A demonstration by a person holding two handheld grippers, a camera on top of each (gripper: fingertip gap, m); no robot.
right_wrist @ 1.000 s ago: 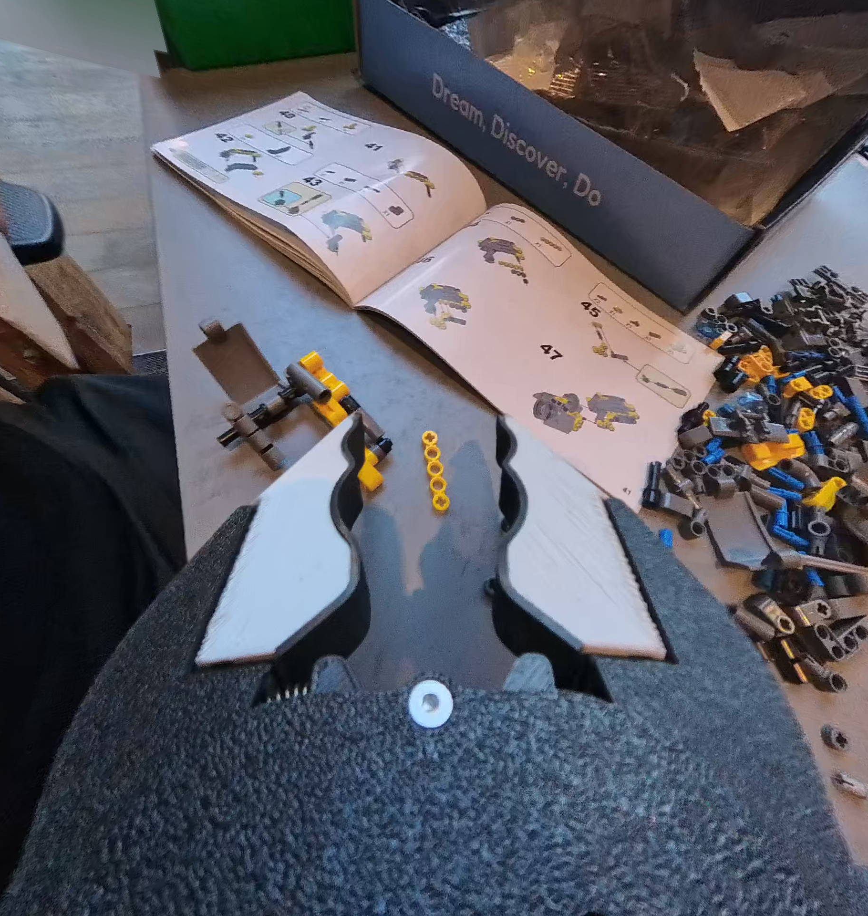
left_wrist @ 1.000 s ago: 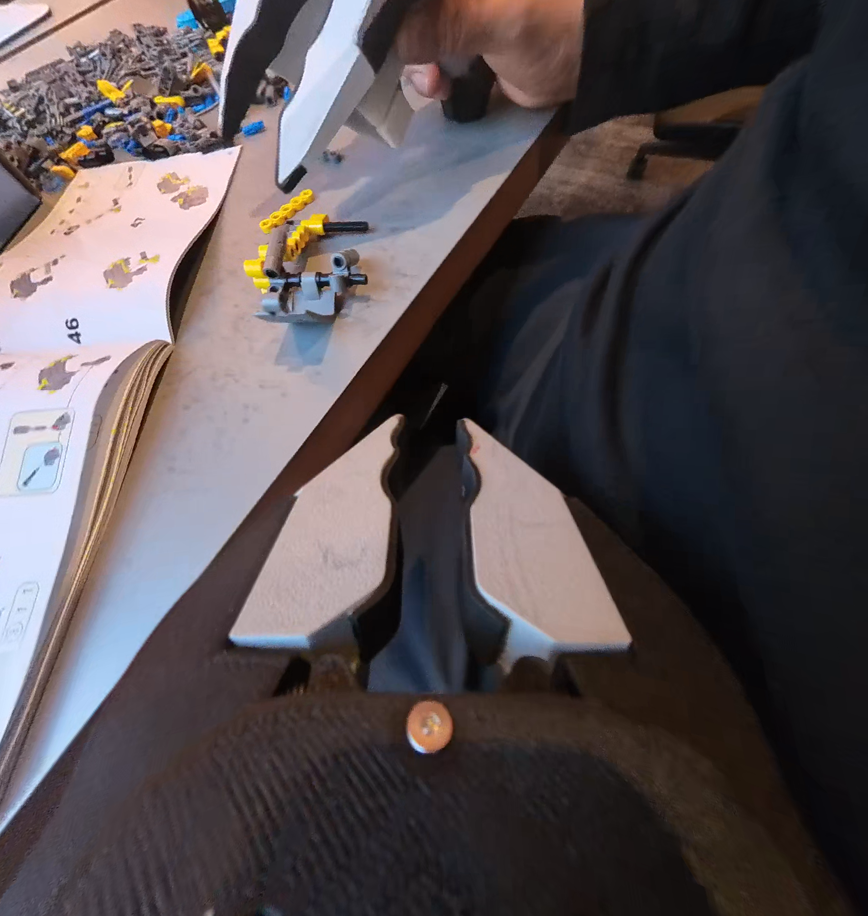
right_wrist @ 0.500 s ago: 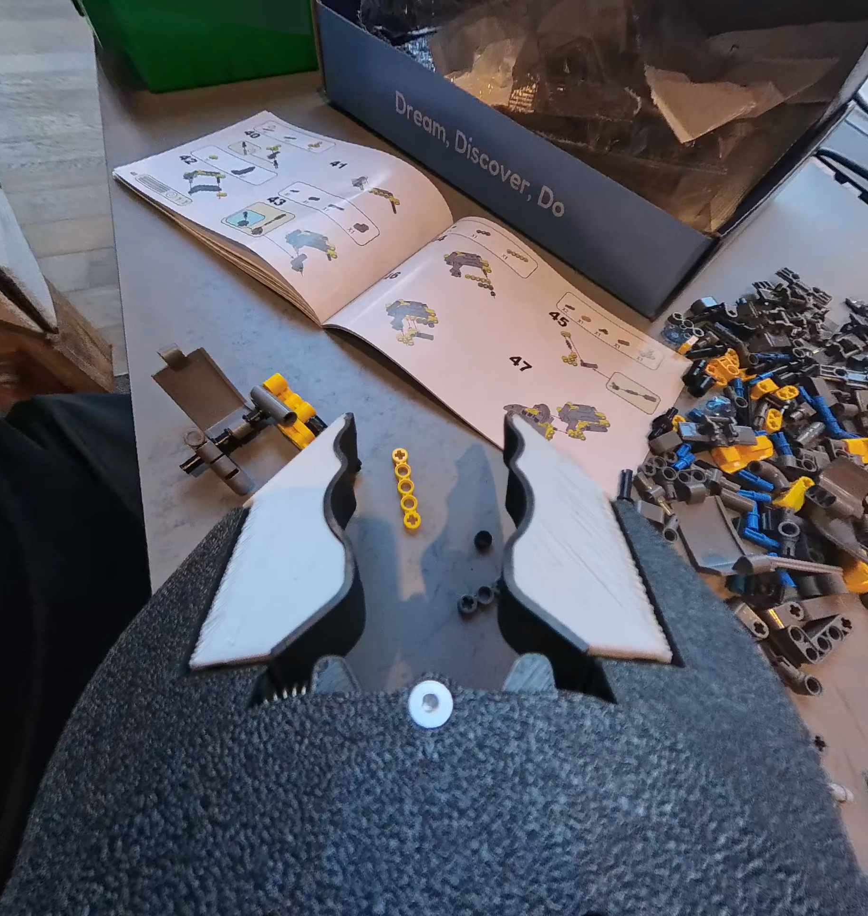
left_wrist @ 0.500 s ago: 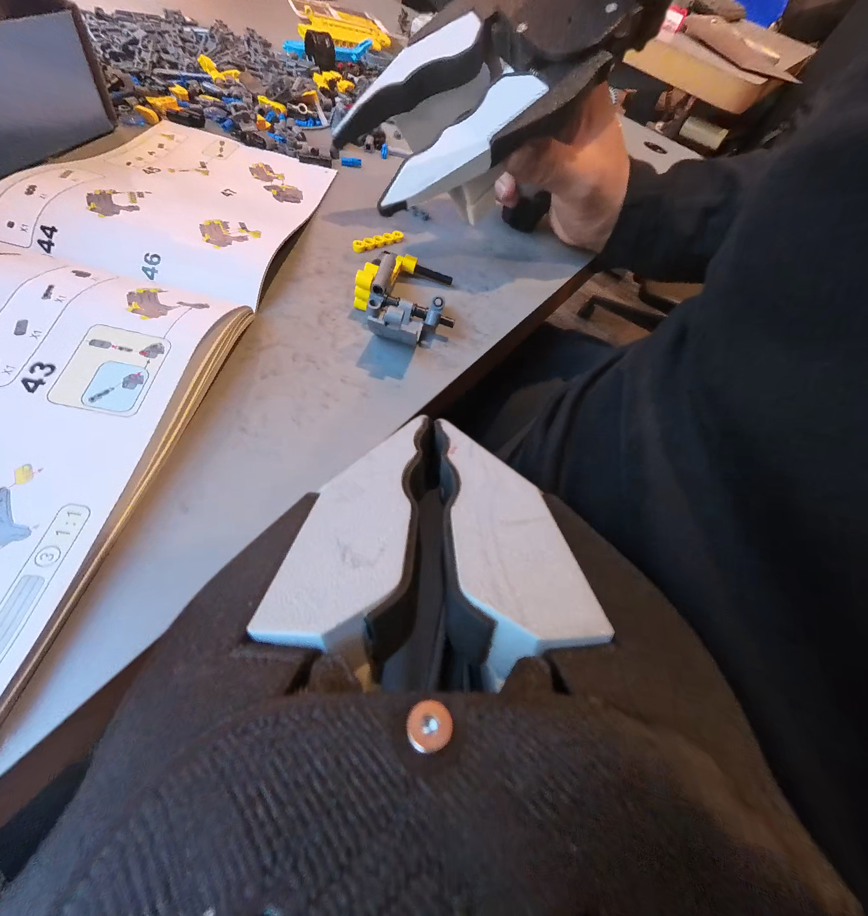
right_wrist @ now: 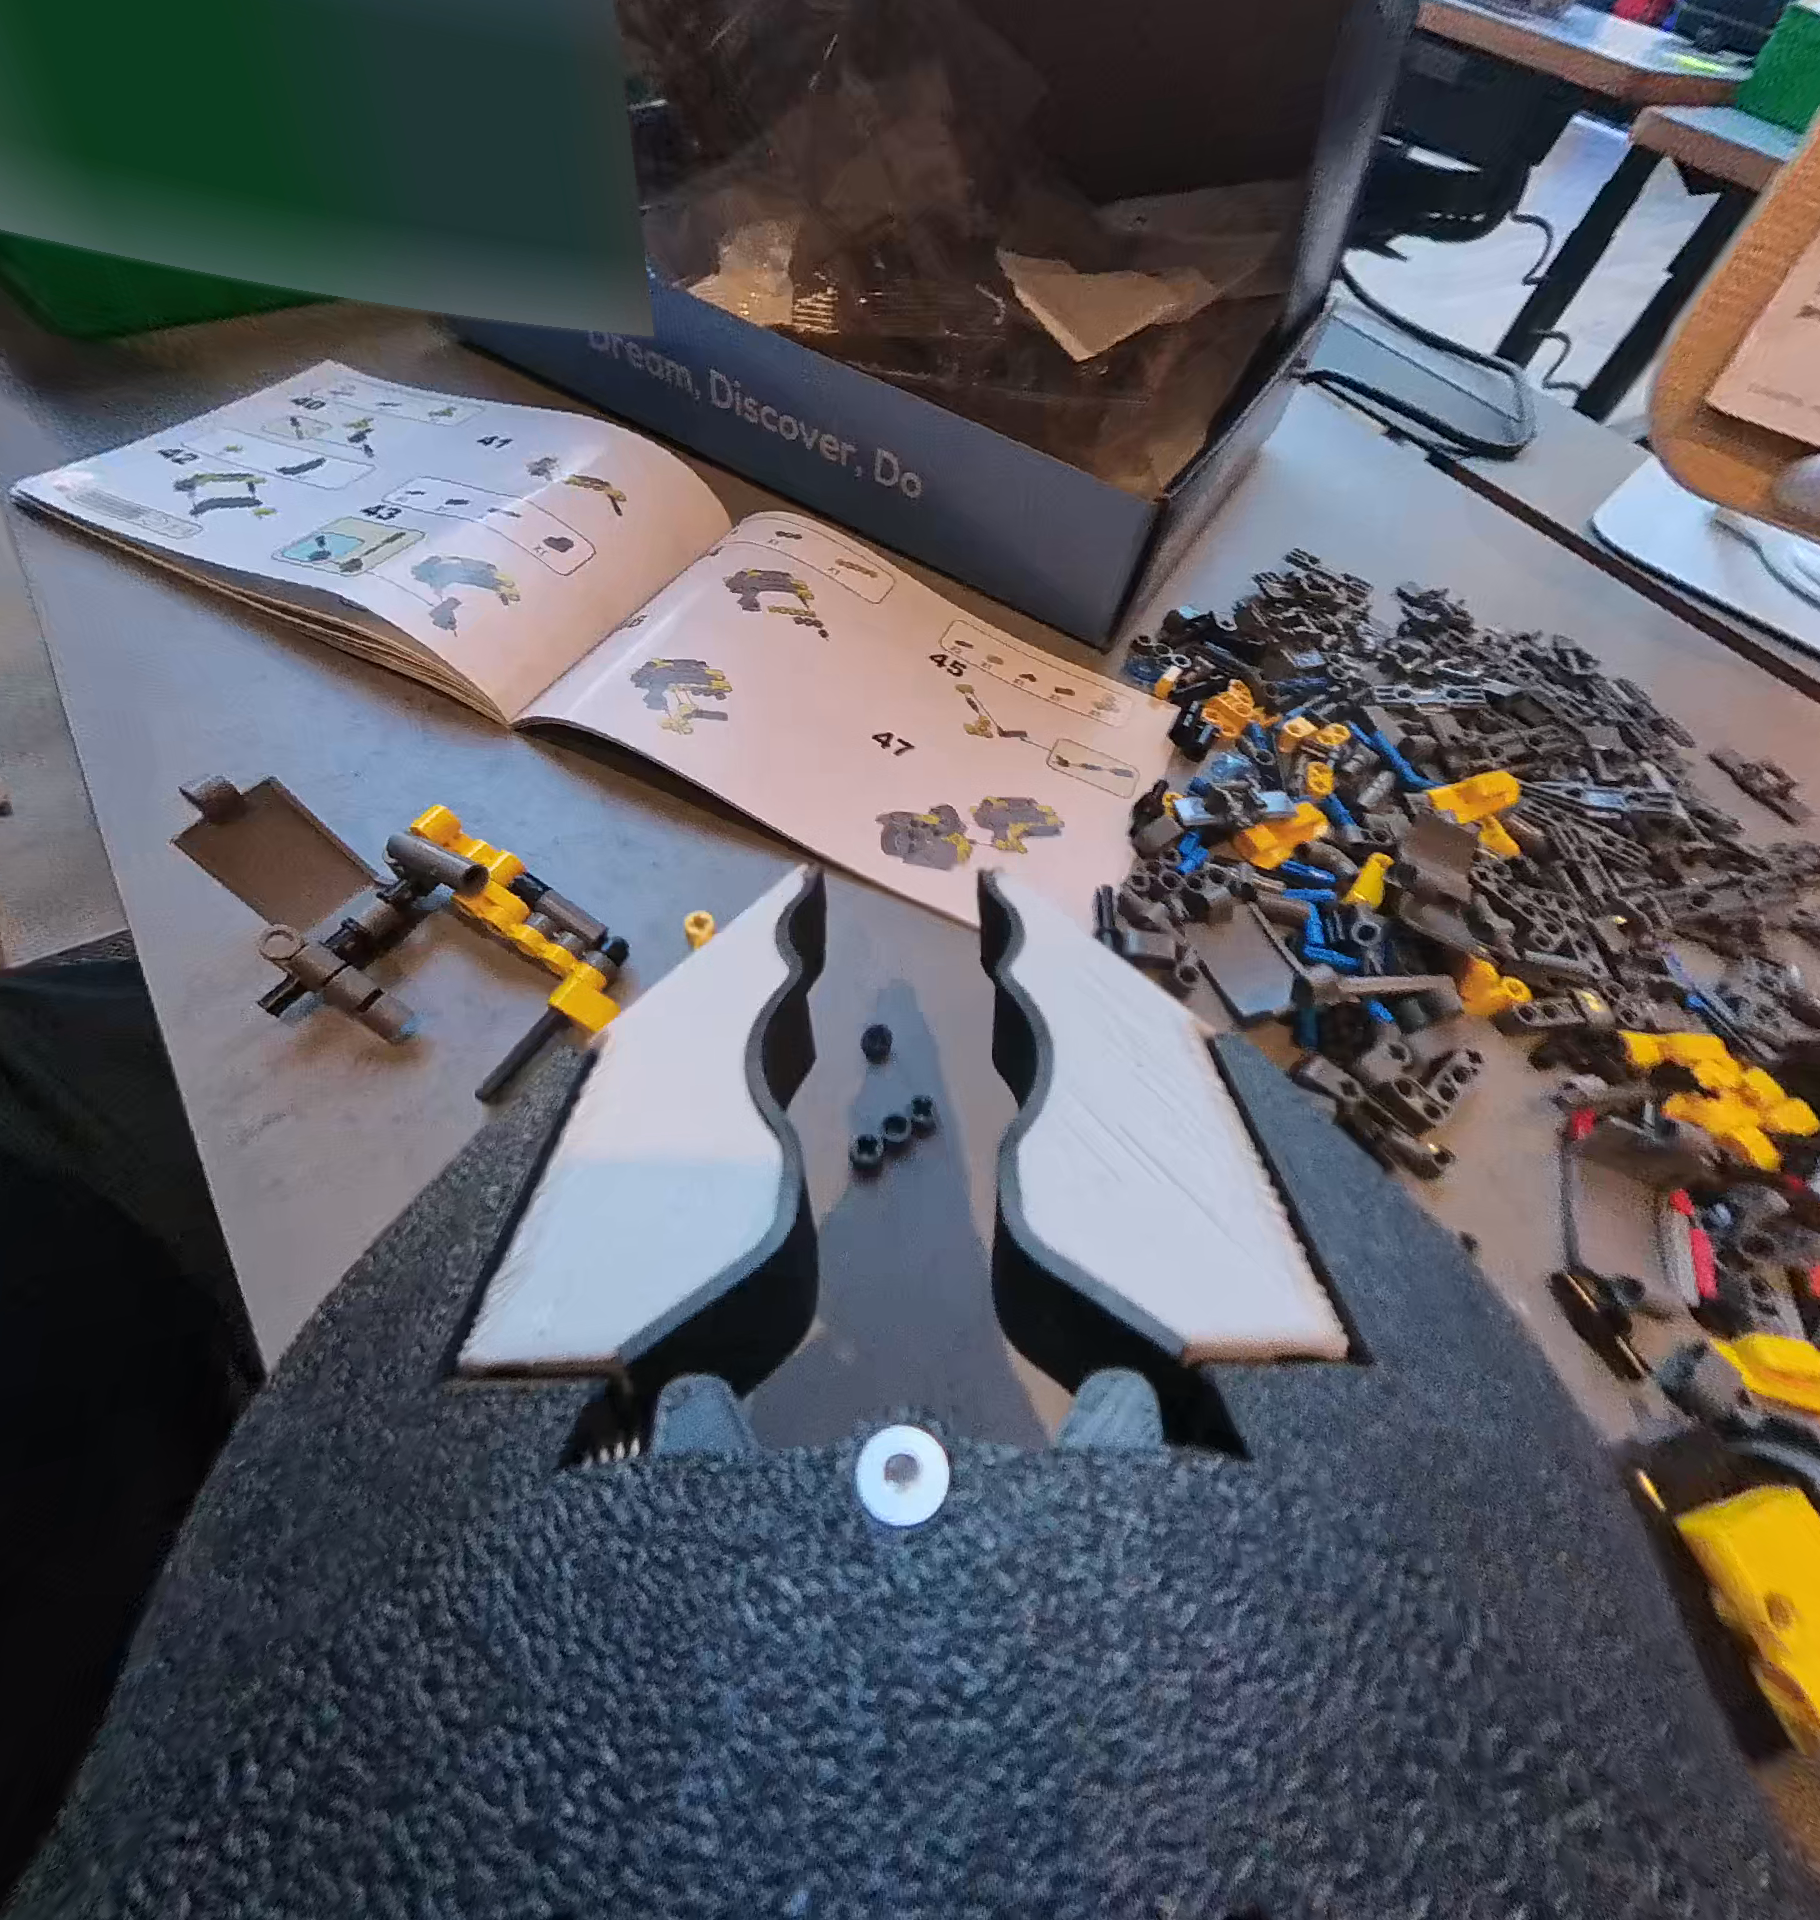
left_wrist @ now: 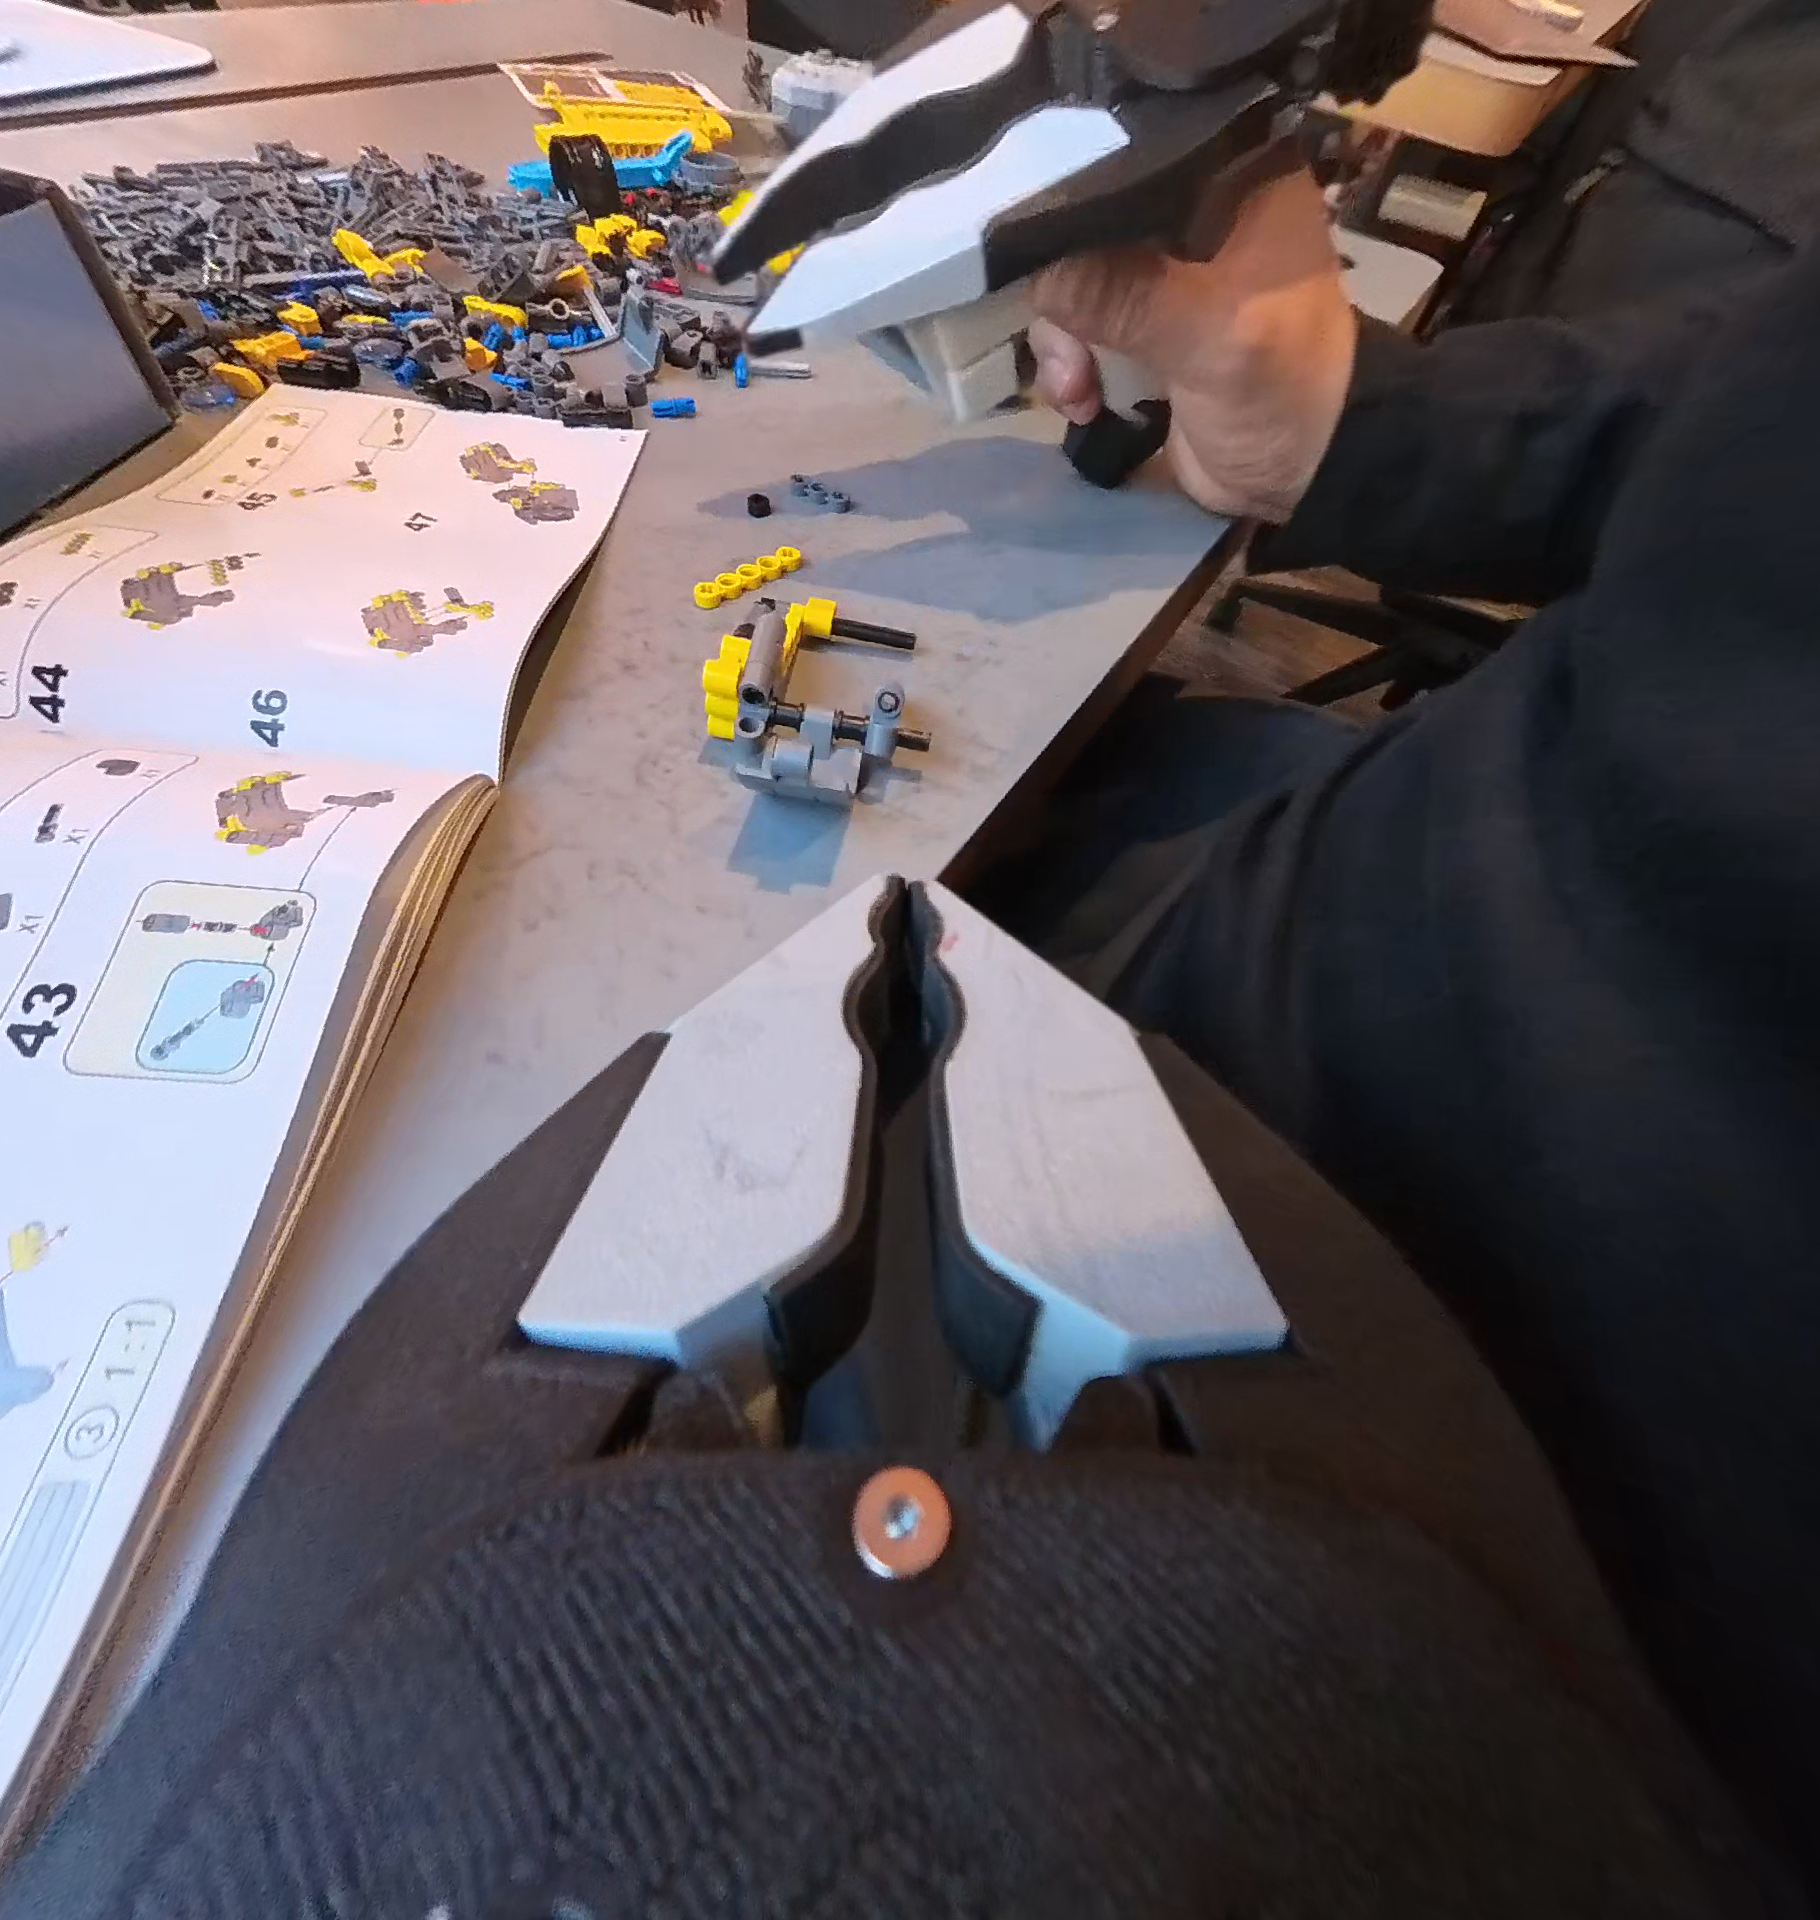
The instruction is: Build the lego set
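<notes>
yellow-and-grey brick assembly (left_wrist: 802,717) on grey table (left_wrist: 615,883), loose yellow beam (left_wrist: 748,575) beside it

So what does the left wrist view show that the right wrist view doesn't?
Only the left wrist view: the person's hand gripping the right hand-held gripper, and the whole yellow beam. Only the right wrist view: the dark box's crumpled plastic contents. Both: the open instruction booklet, the loose parts pile and the small grey-and-yellow assembly.

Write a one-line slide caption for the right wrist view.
Open right gripper hovers over two small dark pieces on the grey table, between a yellow-and-grey assembly and a loose parts pile.
</notes>
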